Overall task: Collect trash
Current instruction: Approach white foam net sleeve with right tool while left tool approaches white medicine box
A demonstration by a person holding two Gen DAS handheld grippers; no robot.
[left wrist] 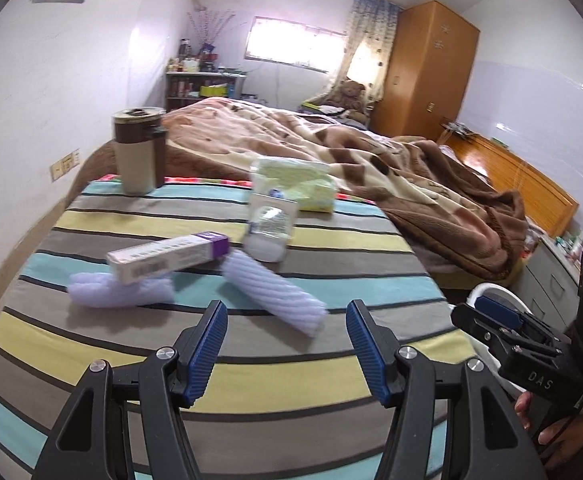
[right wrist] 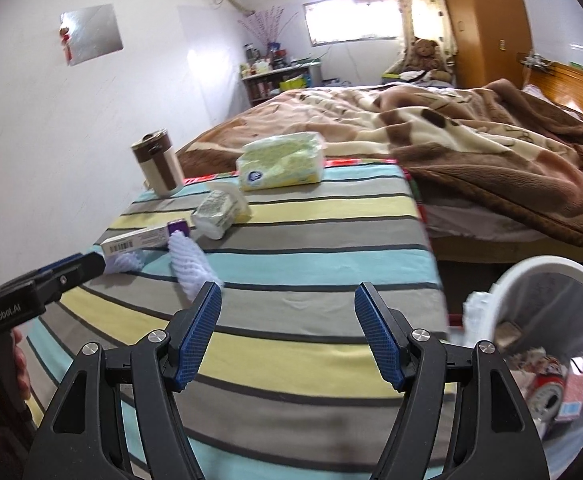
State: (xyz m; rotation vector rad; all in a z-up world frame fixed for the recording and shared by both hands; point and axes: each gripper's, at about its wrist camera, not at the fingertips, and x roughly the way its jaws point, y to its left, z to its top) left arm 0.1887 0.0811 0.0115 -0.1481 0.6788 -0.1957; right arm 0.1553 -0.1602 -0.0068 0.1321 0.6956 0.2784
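Observation:
On the striped tablecloth [left wrist: 291, 392] lie two pale ribbed foam sleeves [left wrist: 275, 292] [left wrist: 119, 292], a white and purple carton [left wrist: 167, 256] resting on them, and a crumpled clear plastic bottle [left wrist: 269, 224]. My left gripper [left wrist: 287, 312] hovers just short of the nearer sleeve, open with nothing between its pads. My right gripper [right wrist: 287, 292] is open and empty over the cloth, near the foam sleeve [right wrist: 191, 264]. A white bin [right wrist: 551, 266] stands below the table's right edge, and a blurred white scrap [right wrist: 475, 308] is at its rim.
A brown and cream mug [left wrist: 139, 152] and a green tissue pack [left wrist: 295, 184] stand at the table's far side. The bin holds a red can [right wrist: 547, 392] and a pink carton [right wrist: 575, 392]. A bed with a brown blanket [right wrist: 471, 148] lies beyond.

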